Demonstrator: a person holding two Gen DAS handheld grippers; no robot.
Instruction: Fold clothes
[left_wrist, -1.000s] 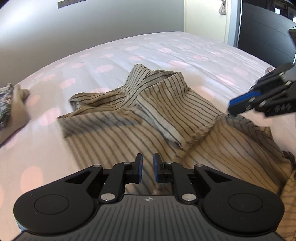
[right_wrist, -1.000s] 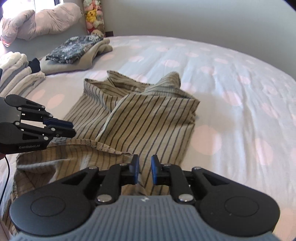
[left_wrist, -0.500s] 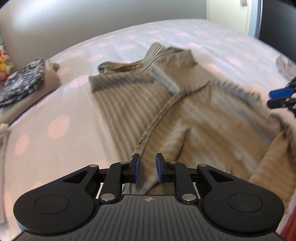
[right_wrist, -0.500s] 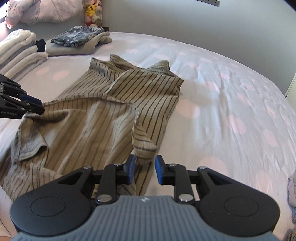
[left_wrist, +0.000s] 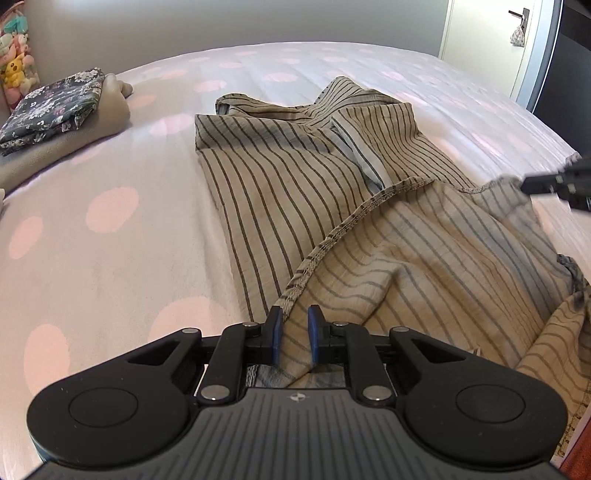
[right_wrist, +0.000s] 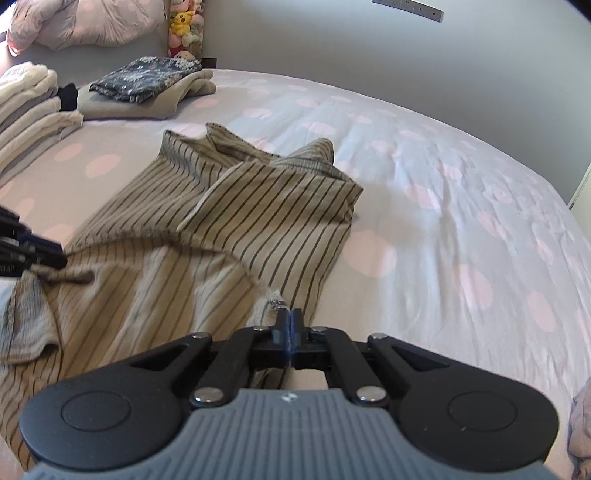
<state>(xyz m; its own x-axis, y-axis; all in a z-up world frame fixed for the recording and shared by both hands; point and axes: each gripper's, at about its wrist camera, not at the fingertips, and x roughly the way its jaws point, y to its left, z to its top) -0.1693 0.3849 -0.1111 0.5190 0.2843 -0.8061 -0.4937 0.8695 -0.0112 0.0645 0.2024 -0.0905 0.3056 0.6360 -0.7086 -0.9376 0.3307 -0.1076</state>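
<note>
A beige garment with dark stripes (left_wrist: 295, 184) lies spread on the bed, its near part turned inside out (left_wrist: 443, 251). It also shows in the right wrist view (right_wrist: 258, 206). My left gripper (left_wrist: 294, 334) has its jaws a little apart with the garment's hemmed edge lying between them. My right gripper (right_wrist: 289, 325) is shut on the garment's near edge; it also shows in the left wrist view (left_wrist: 554, 184) at the far right. The left gripper also shows in the right wrist view (right_wrist: 33, 254) at the left edge.
The bed has a pale sheet with pink dots (left_wrist: 110, 206). A folded floral cloth on a grey one (right_wrist: 147, 85) lies at the far left. A stack of folded white clothes (right_wrist: 29, 99) sits beside it. Plush toys (right_wrist: 183, 26) stand by the wall.
The right gripper has closed on the garment's edge. The left gripper has moved in so the hem sits between its jaws. Both have shifted along the near edge.
</note>
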